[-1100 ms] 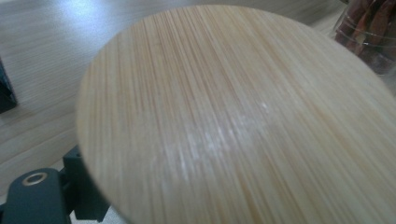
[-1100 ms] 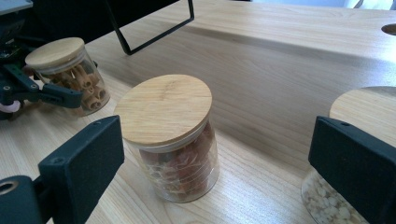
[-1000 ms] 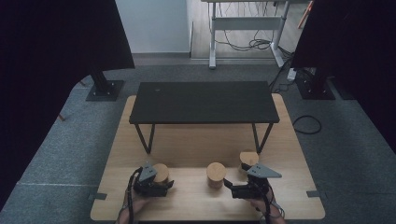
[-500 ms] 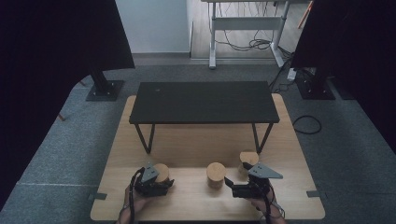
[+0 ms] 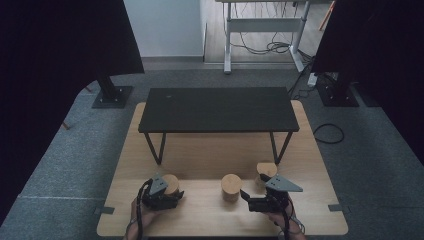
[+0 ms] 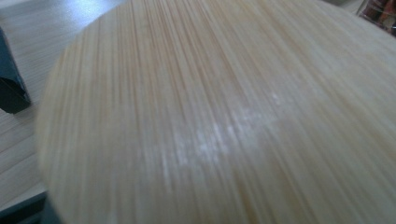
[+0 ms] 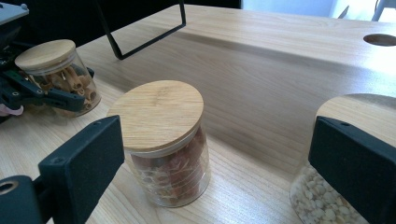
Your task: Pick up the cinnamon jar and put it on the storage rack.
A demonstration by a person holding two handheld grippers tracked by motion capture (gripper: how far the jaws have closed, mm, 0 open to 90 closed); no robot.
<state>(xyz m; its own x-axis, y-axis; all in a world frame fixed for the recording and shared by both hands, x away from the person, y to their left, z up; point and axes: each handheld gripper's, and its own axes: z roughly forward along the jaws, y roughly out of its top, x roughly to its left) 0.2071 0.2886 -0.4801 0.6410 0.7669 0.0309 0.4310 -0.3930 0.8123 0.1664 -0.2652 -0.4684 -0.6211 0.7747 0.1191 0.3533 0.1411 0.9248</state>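
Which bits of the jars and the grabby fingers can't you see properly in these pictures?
- Left jar: in the left gripper view its blurred bamboo lid hides the contents and the fingers' contact with the glass.
- Middle jar: too small in the high view to tell its filling.
- Right jar: cut off by the right gripper view's edge and partly hidden by one of the fingers.
- Left gripper: in the high view its grey plate hides the fingers.

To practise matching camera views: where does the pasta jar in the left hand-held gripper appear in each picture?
High view: pasta jar at lower left, in the left hand-held gripper.
Left gripper view: its wooden lid, close up, blurred.
Right gripper view: upper left.
Shared landmark: the wooden table.
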